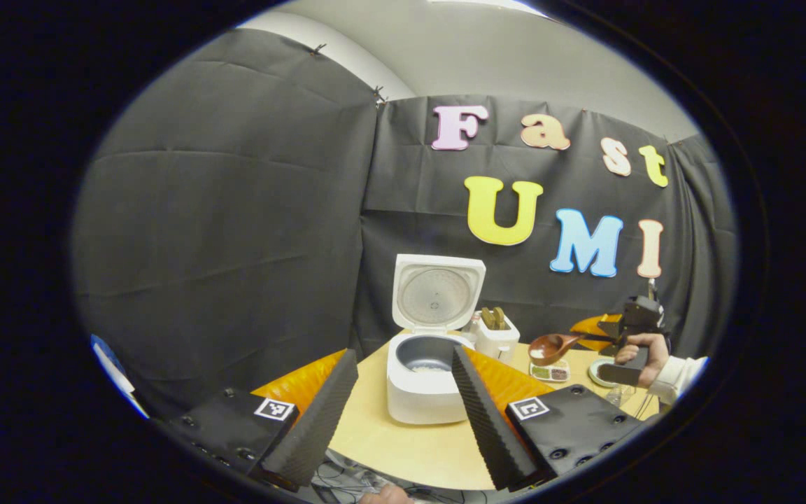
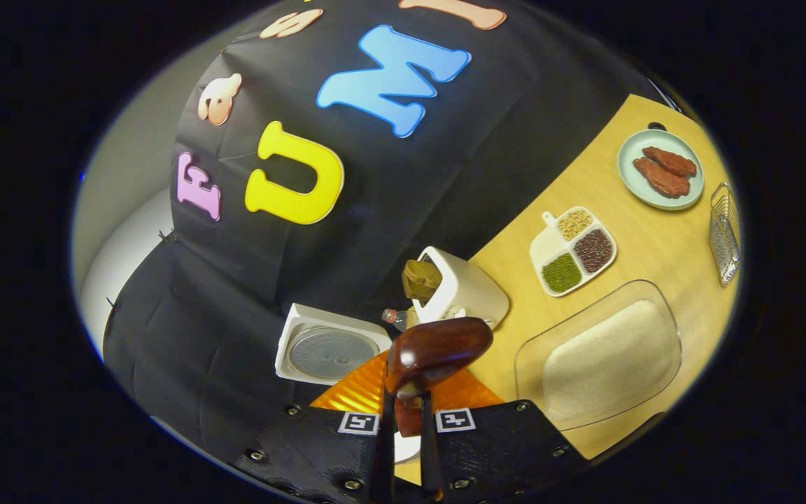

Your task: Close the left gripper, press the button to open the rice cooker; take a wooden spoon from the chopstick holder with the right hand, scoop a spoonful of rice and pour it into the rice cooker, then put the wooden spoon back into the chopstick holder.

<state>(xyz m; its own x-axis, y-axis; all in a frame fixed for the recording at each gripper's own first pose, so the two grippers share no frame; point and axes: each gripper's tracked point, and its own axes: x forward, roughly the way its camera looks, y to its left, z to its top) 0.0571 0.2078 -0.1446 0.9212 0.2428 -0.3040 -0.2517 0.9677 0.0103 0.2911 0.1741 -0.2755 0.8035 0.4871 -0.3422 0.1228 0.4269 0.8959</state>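
In the left gripper view, our left gripper (image 1: 403, 413) sits at the bottom of the frame with its jaws spread wide and nothing between them. Between the two fingers, just right of center, we see the white rice cooker (image 1: 425, 381) on the light wooden surface (image 1: 403, 448), its lid standing upright and a little rice in the dark inner pot. Just right of it stands the white chopstick holder (image 1: 495, 336) with brown utensils sticking up. Further right, the wooden spoon (image 1: 550, 346) hangs above the surface, bowl toward the cooker, held by the right gripper (image 1: 602, 337) in a hand (image 1: 644, 357) with a white sleeve.

In the right gripper view, the open cooker lid shows at lower left of center. At bottom center the jaws pinch the spoon's handle, and the glossy bowl rises just above them. Behind it stands the chopstick holder. Right of that we find a divided dish of grains and beans (image 2: 572, 250), and below it a clear tray of rice (image 2: 602, 353). At the upper right lie a plate with two reddish pieces (image 2: 660, 170) and a wire basket (image 2: 723, 234).
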